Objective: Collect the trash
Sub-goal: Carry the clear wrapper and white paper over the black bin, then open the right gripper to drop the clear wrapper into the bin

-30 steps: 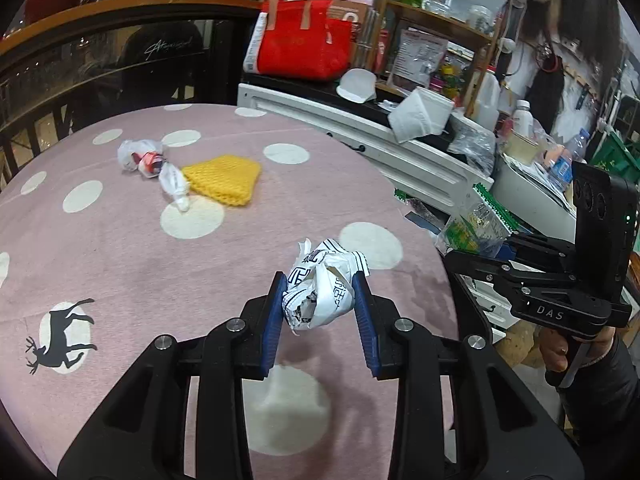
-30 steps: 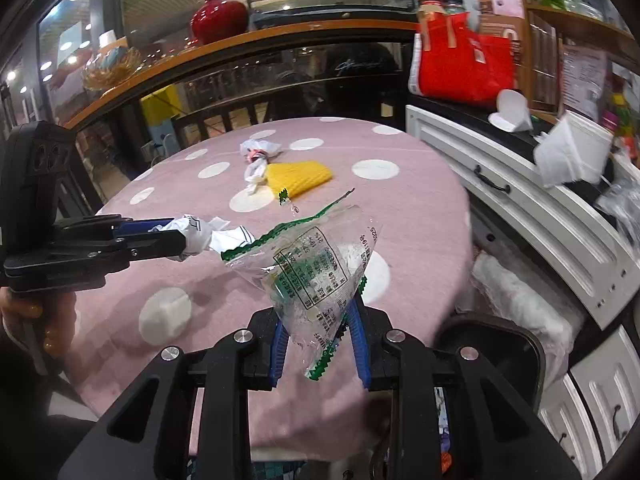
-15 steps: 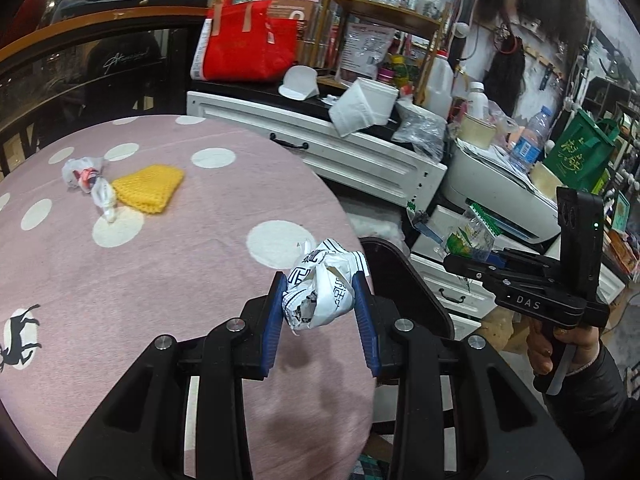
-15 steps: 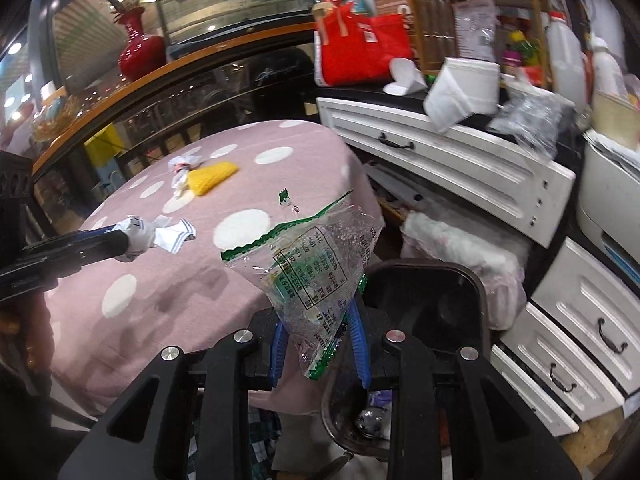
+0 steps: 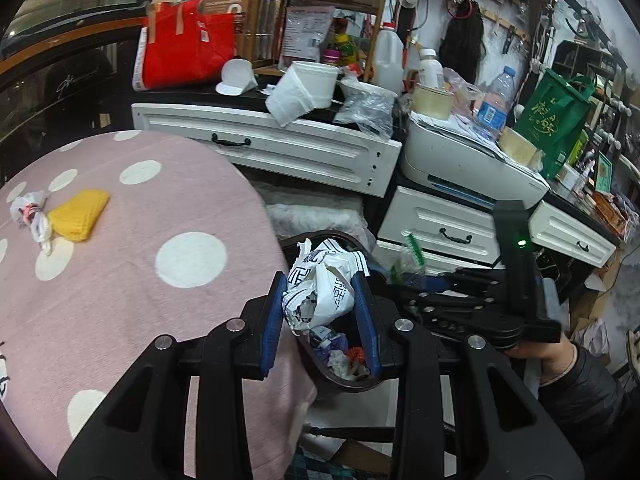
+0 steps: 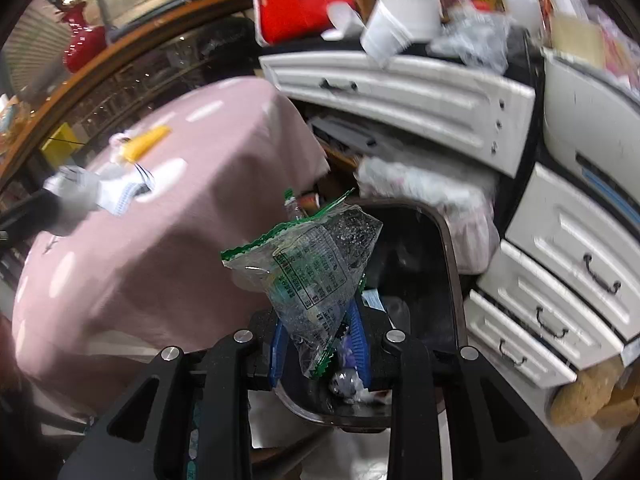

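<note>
My left gripper (image 5: 320,294) is shut on a crumpled white wrapper with dark print (image 5: 320,288), held over the near rim of a dark trash bin (image 5: 344,380) beside the pink dotted table (image 5: 120,300). My right gripper (image 6: 320,320) is shut on a clear plastic bag with green edges (image 6: 308,264), above the same trash bin (image 6: 452,280), which holds scraps. The right gripper (image 5: 404,280) and its bag show in the left wrist view over the bin's far side. A twisted white wrapper (image 5: 30,216) lies on the table by a yellow knitted piece (image 5: 80,216).
White drawers (image 5: 280,148) and a printer (image 5: 460,164) stand behind the bin, topped with clutter: a red bag (image 5: 188,52), bottles, a green bag (image 5: 552,120). A person's hand in a dark sleeve (image 5: 560,364) holds the right gripper. A white bundle (image 6: 424,192) lies behind the bin.
Both grippers have swung from over the table to the trash bin beside it, each still holding its piece of trash. The right one has also dropped lower.
</note>
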Action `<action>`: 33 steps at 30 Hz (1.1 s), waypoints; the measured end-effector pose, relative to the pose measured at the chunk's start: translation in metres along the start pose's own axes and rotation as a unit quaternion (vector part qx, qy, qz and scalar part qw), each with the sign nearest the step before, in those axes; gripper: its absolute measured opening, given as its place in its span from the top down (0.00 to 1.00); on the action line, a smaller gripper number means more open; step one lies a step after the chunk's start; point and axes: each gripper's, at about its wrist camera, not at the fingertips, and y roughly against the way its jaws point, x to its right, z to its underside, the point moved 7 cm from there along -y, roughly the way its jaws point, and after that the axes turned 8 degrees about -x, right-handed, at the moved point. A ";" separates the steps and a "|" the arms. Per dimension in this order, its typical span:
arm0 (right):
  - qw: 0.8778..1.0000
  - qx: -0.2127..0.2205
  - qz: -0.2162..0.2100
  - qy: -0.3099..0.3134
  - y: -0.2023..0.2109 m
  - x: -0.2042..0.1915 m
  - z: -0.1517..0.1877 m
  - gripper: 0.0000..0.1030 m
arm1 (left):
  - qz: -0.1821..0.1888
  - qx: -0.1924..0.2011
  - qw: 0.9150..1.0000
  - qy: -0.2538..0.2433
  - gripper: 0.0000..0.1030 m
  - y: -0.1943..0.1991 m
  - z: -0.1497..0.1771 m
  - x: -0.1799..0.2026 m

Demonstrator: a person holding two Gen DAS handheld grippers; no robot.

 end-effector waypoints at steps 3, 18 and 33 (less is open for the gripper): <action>1.000 -0.019 0.001 -0.017 -0.015 0.008 0.007 0.74 | 0.006 -0.008 1.000 -0.008 0.67 -0.010 -0.001 0.009; 0.992 -0.088 0.047 -0.072 -0.077 0.042 0.040 0.72 | 0.018 -0.048 0.998 -0.043 0.67 -0.051 0.012 0.043; 0.993 -0.039 0.080 -0.077 -0.045 0.058 0.032 0.35 | 0.005 -0.075 0.996 -0.051 0.67 -0.074 0.019 0.043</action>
